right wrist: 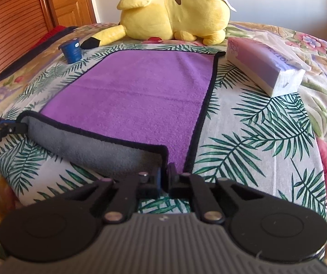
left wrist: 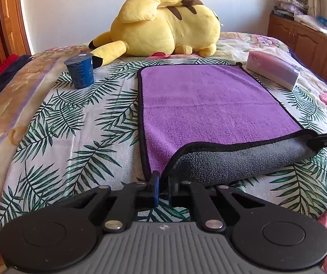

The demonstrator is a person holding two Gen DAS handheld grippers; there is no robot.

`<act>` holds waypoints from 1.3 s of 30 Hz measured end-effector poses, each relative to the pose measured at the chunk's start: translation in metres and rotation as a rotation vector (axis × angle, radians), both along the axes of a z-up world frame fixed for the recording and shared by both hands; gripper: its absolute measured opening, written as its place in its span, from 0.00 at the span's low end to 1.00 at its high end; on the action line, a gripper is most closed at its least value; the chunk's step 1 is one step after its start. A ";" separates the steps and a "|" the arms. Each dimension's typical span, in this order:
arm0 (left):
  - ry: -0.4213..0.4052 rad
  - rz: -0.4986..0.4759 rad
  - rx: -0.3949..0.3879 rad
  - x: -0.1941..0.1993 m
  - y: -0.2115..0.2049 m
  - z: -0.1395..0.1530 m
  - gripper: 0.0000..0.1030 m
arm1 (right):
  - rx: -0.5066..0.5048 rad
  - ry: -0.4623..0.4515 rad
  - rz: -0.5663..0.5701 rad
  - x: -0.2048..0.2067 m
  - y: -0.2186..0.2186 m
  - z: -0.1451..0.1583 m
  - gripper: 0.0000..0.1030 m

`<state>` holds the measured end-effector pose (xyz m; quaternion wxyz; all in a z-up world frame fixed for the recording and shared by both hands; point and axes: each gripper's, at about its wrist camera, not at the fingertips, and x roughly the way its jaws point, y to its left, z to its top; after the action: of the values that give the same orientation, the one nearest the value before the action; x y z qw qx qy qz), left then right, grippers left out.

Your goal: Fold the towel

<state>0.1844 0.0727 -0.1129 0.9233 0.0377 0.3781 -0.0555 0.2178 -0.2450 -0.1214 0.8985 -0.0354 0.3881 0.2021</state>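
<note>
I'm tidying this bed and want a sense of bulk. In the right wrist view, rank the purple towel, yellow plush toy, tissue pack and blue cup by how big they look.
Largest to smallest as they look:
1. purple towel
2. yellow plush toy, though it lies farther back, so its real bulk may be understated
3. tissue pack
4. blue cup

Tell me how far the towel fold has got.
Done: the left gripper and right gripper have each pinched a near corner of the purple towel. In hand: the near edge is lifted and turned over, showing its grey underside. Left: carrying that edge to the far edge; most of the towel lies flat on the leaf-print cloth.
</note>
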 end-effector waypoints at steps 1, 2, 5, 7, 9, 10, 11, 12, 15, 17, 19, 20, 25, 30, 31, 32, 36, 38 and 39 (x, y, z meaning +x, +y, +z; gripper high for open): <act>-0.003 -0.003 -0.001 -0.001 0.000 0.000 0.00 | 0.000 -0.002 0.000 0.000 0.000 0.000 0.05; -0.006 -0.006 -0.001 -0.001 -0.001 0.001 0.00 | 0.001 -0.004 0.001 0.000 0.000 0.000 0.05; -0.022 -0.013 -0.009 -0.003 -0.002 0.006 0.00 | 0.004 -0.016 -0.004 0.000 -0.001 0.001 0.05; -0.041 -0.021 -0.012 -0.005 -0.003 0.011 0.00 | 0.005 -0.024 -0.010 0.000 -0.002 0.003 0.05; -0.053 -0.027 -0.014 -0.006 -0.005 0.014 0.00 | 0.005 -0.034 -0.009 -0.001 -0.002 0.003 0.05; -0.059 -0.029 -0.014 -0.006 -0.006 0.015 0.00 | 0.007 -0.038 -0.008 -0.001 -0.002 0.004 0.05; -0.064 -0.030 -0.014 -0.007 -0.006 0.017 0.00 | 0.007 -0.044 -0.009 -0.001 -0.002 0.004 0.05; -0.069 -0.030 -0.014 -0.007 -0.006 0.018 0.00 | 0.010 -0.050 -0.011 -0.001 -0.002 0.005 0.04; -0.086 -0.028 -0.017 -0.008 -0.006 0.022 0.00 | 0.020 -0.074 -0.014 -0.001 -0.004 0.009 0.05; -0.094 -0.023 -0.024 -0.008 -0.005 0.024 0.00 | 0.028 -0.089 -0.018 -0.001 -0.005 0.012 0.04; -0.104 -0.023 -0.029 -0.009 -0.004 0.027 0.00 | 0.034 -0.106 -0.020 0.000 -0.005 0.014 0.04; -0.109 -0.023 -0.030 -0.009 -0.005 0.028 0.00 | 0.038 -0.113 -0.020 0.000 -0.005 0.015 0.04; -0.126 -0.028 -0.030 -0.007 -0.007 0.031 0.00 | 0.043 -0.152 -0.023 0.001 -0.006 0.021 0.04; -0.136 -0.037 -0.030 -0.001 -0.007 0.033 0.00 | 0.034 -0.178 -0.019 0.005 -0.004 0.023 0.04; -0.137 -0.039 -0.031 0.001 -0.007 0.034 0.00 | 0.032 -0.184 -0.017 0.005 -0.004 0.024 0.04; -0.138 -0.040 -0.030 0.002 -0.007 0.034 0.00 | 0.032 -0.189 -0.015 0.005 -0.004 0.025 0.04; -0.144 -0.050 -0.029 0.006 -0.008 0.038 0.00 | 0.029 -0.214 -0.011 0.006 -0.003 0.027 0.04; -0.154 -0.060 -0.026 0.007 -0.009 0.042 0.00 | 0.028 -0.230 -0.010 0.005 -0.003 0.029 0.04; -0.159 -0.066 -0.024 0.008 -0.010 0.043 0.00 | 0.028 -0.230 -0.010 0.005 -0.003 0.029 0.04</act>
<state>0.1927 0.0631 -0.0696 0.9485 0.0435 0.3014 -0.0871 0.2231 -0.2482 -0.0928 0.9385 -0.0437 0.2798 0.1978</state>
